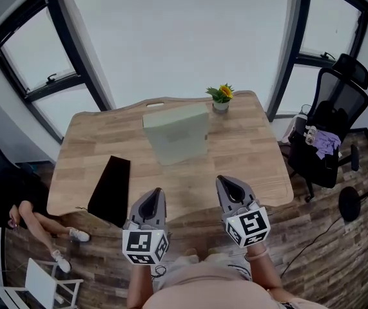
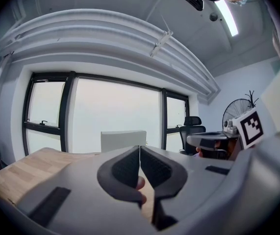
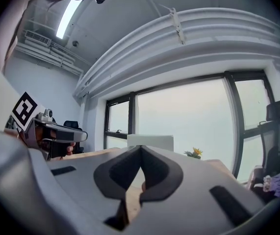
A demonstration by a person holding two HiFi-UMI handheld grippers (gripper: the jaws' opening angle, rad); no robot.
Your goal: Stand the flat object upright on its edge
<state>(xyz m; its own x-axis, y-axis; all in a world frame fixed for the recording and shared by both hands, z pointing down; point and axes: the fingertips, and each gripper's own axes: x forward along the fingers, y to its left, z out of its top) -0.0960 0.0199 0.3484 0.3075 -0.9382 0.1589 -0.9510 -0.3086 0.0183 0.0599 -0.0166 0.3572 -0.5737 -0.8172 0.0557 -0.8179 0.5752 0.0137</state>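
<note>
A pale green flat box (image 1: 175, 134) stands upright on its edge at the middle of the wooden table (image 1: 248, 153), toward the back. It shows as a pale rectangle past the jaws in the left gripper view (image 2: 123, 140) and in the right gripper view (image 3: 150, 141). My left gripper (image 1: 153, 198) hovers over the table's front edge, shut, with nothing between its pads (image 2: 140, 148). To its right my right gripper (image 1: 231, 187) is also shut and holds nothing (image 3: 140, 148). Both sit well short of the box.
A flat black slab (image 1: 109, 190) lies on the table's front left corner. A small potted yellow flower (image 1: 220, 98) stands behind the box at the back right. A black office chair (image 1: 335, 127) is right of the table; a person (image 1: 3, 201) sits at the left.
</note>
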